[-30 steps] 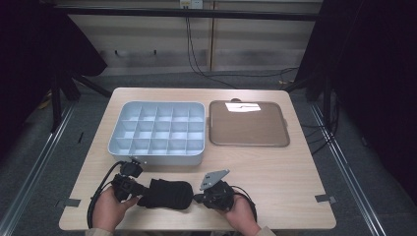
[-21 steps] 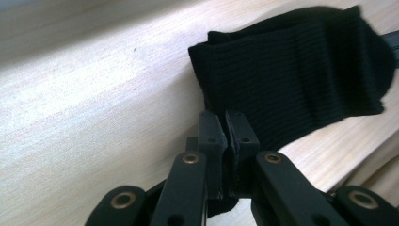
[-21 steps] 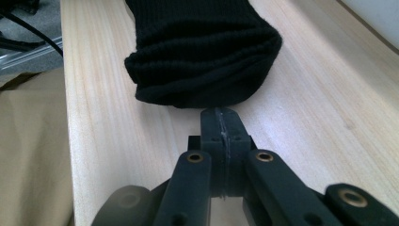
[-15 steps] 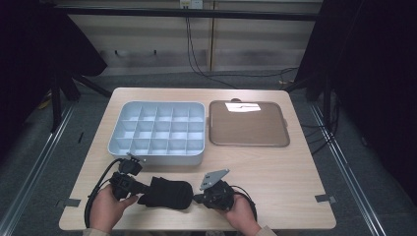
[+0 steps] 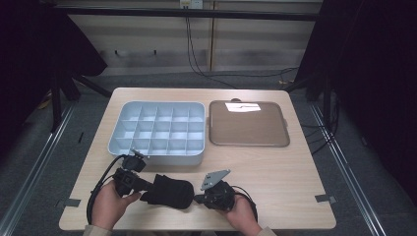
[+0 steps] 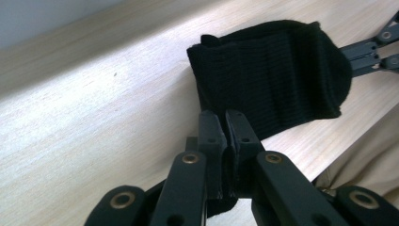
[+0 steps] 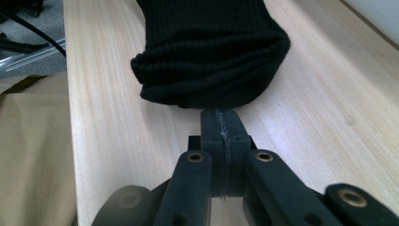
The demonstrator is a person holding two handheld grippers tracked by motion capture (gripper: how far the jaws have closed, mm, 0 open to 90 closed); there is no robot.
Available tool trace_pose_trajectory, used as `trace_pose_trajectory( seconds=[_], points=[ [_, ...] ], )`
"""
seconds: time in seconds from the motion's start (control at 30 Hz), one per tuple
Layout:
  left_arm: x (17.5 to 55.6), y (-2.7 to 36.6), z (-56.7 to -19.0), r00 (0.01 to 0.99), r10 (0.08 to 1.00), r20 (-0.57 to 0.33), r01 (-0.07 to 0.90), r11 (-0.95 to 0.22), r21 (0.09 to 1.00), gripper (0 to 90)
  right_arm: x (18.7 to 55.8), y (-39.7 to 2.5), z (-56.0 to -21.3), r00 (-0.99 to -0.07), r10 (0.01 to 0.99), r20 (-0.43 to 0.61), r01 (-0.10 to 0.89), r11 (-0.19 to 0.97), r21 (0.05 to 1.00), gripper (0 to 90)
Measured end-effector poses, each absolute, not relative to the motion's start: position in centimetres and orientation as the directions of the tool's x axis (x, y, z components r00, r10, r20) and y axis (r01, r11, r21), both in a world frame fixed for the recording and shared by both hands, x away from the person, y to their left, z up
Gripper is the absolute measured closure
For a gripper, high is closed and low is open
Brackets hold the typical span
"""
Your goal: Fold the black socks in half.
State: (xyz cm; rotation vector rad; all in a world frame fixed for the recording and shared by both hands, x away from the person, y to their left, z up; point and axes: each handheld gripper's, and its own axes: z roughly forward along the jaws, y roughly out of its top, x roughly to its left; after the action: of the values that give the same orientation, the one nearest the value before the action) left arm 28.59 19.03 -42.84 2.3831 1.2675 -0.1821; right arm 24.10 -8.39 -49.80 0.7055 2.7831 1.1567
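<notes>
A folded black sock (image 5: 167, 191) lies near the table's front edge, between my two grippers. My left gripper (image 5: 146, 187) comes in from the left and is shut on the sock's near edge (image 6: 273, 75), with the fabric running into the closed jaws of the left gripper (image 6: 224, 123). My right gripper (image 5: 197, 198) sits at the sock's right end. In the right gripper view the right gripper (image 7: 221, 115) is shut with nothing between the jaws, its tip at the rounded folded end of the sock (image 7: 211, 52). The right gripper's tip (image 6: 371, 49) also shows beyond the sock.
A pale blue compartment box (image 5: 155, 158) with several empty cells stands just behind the grippers. A brown tray (image 5: 248, 125) sits to its right. The wooden table (image 5: 285, 187) has bare room at the front right. The front edge is close under both hands.
</notes>
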Motion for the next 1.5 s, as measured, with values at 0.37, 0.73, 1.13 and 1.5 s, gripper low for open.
trace_pose_trajectory(
  seconds=[0.37,0.73,1.13,1.5],
  points=[
    [28.4,18.3,-42.3,0.587,0.745,-0.316,0.805,-0.499,0.321,85.6,24.2,-7.9,-49.8,-0.895,0.428,0.128,0.391,0.614,0.686,89.7],
    [28.3,17.2,-42.0,0.611,0.721,-0.328,0.79,-0.523,0.32,85.7,24.2,-7.4,-49.9,-0.901,0.417,0.119,0.377,0.617,0.691,89.6],
    [28.4,17.0,-41.7,0.622,0.719,-0.31,0.78,-0.535,0.324,85.9,24.1,-7.0,-50.0,-0.903,0.409,0.133,0.378,0.606,0.7,89.8],
    [28.5,16.8,-41.8,0.63,0.705,-0.326,0.776,-0.545,0.319,86.0,24.3,-6.9,-50.1,-0.904,0.403,0.145,0.379,0.598,0.706,89.7]
  ],
)
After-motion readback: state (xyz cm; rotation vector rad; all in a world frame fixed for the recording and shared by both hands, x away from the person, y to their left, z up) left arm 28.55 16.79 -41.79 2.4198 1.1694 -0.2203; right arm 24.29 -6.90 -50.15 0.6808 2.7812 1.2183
